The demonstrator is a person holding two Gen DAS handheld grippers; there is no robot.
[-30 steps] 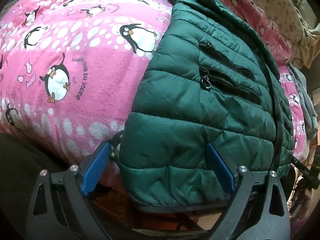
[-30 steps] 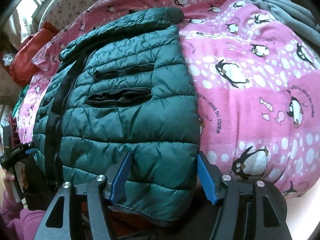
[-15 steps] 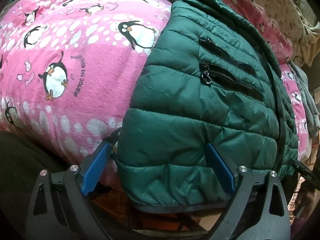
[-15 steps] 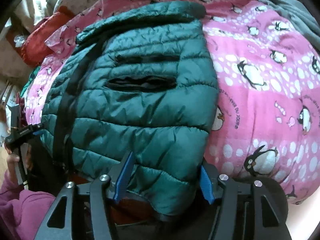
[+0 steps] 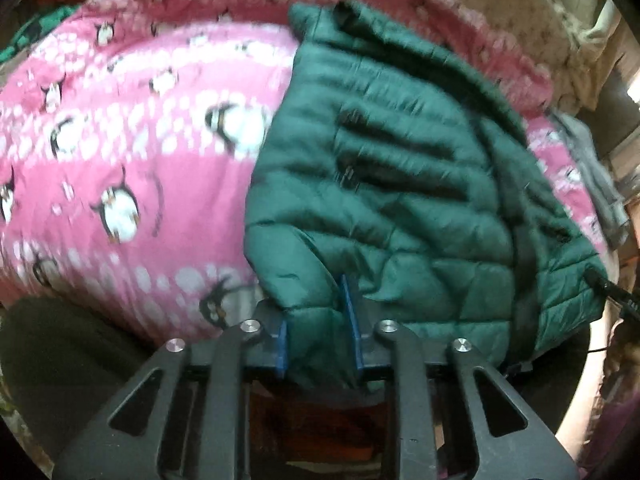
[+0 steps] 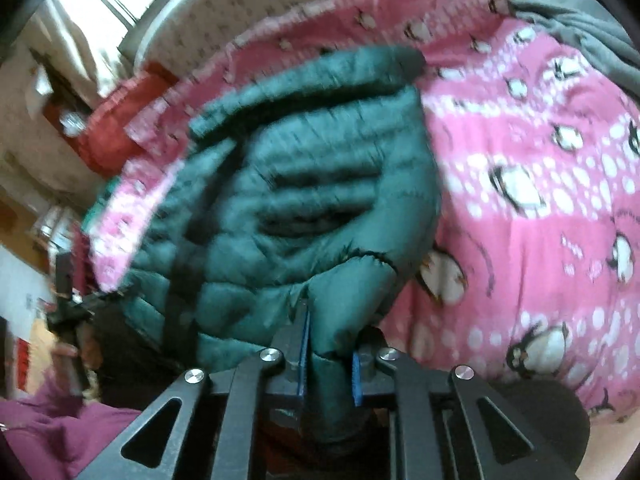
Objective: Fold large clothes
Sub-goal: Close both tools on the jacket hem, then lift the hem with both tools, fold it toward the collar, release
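A dark green quilted puffer jacket (image 5: 400, 184) lies on a pink penguin-print blanket (image 5: 120, 152), hem toward me. My left gripper (image 5: 318, 336) is shut on the jacket's hem near its left bottom corner, with fabric bunched between the blue pads. In the right wrist view the same jacket (image 6: 312, 184) shows with its hem lifted and curled. My right gripper (image 6: 328, 368) is shut on the hem near the right bottom corner. Both views are motion-blurred.
The blanket (image 6: 540, 200) covers a bed. A grey garment (image 6: 580, 28) lies at its far right edge, also in the left wrist view (image 5: 596, 184). A red cushion (image 6: 116, 128) sits at the back left. My purple sleeve (image 6: 48, 432) is low left.
Both grippers have closed from wide open onto the jacket's hem. The hem is now lifted and bunched, and both views have tilted up and gone blurry.
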